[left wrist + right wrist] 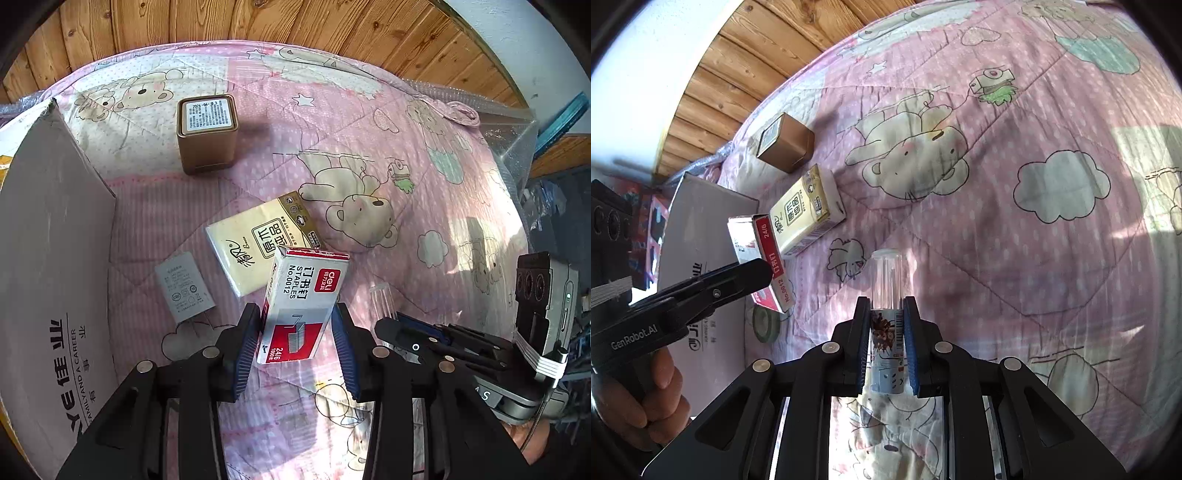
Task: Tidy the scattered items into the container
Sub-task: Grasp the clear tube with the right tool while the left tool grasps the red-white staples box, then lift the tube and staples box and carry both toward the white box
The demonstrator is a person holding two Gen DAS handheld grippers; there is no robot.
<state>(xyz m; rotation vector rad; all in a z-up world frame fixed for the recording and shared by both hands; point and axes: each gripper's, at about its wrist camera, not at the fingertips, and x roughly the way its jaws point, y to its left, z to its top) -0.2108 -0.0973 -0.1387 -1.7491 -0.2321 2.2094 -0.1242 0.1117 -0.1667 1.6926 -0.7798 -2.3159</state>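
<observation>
**Both grippers loaded, nothing seen boxed yet**

Left wrist view: the left gripper fingers clamp the staples box, lifted above the bed. Tin, tissue pack and charger lie loose right of the carton.

Right wrist view: the right gripper fingers pinch a tube, apparently raised. The carton's inside is hidden.

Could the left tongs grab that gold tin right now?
Probably not yet: the left tongs are shut on the staples box. The gold tin itself stands unobstructed on the quilt.
</observation>
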